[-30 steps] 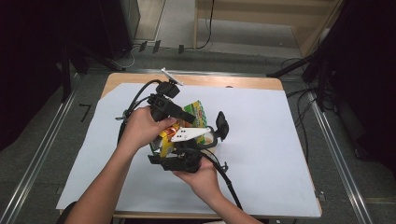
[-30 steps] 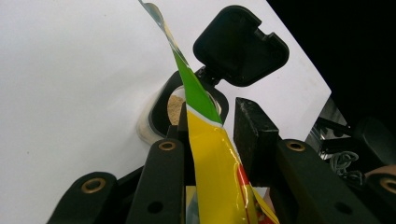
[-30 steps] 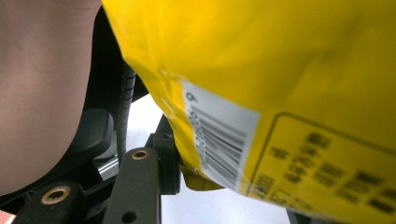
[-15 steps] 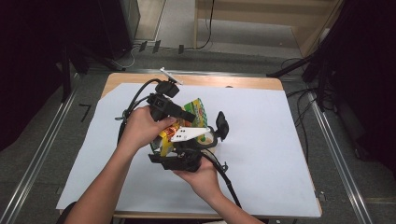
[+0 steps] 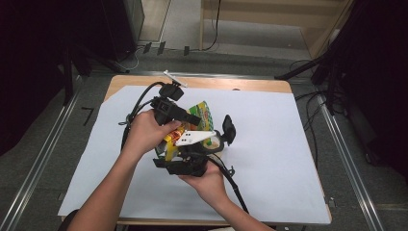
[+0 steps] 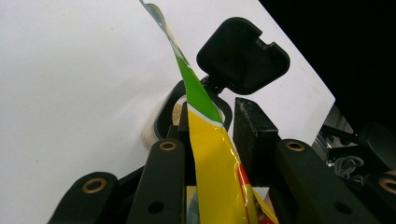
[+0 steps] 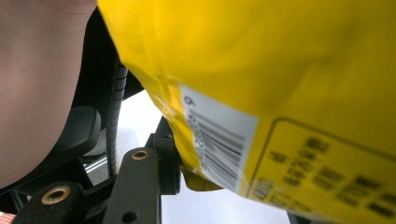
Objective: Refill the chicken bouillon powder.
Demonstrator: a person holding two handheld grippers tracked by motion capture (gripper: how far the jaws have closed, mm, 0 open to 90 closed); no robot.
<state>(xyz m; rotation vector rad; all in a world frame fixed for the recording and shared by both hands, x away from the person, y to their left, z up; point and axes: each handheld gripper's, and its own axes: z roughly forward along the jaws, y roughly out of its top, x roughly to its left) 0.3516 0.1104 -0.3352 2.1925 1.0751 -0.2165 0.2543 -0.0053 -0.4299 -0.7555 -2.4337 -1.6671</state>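
Observation:
A yellow and green snack bag (image 5: 201, 115) is held up over the white sheet between my two grippers. My left gripper (image 5: 191, 119) reaches in from the left and is shut on the bag's edge (image 6: 205, 140), which runs up between its jaws (image 6: 210, 112). My right gripper (image 5: 186, 150) comes from below under its pale plate. In the right gripper view the bag's barcode side (image 7: 280, 93) covers most of the frame, and its corner sits against one finger (image 7: 164, 158). Just beyond stands a clear jar (image 5: 216, 143) with its black flip lid (image 6: 243, 56) open.
White paper (image 5: 288, 144) covers the wooden table (image 5: 260, 85). A small white stick (image 5: 174, 78) lies at the far edge. Black cables (image 5: 137, 108) trail from both grippers. Dark equipment and floor rails (image 5: 346, 159) flank the table.

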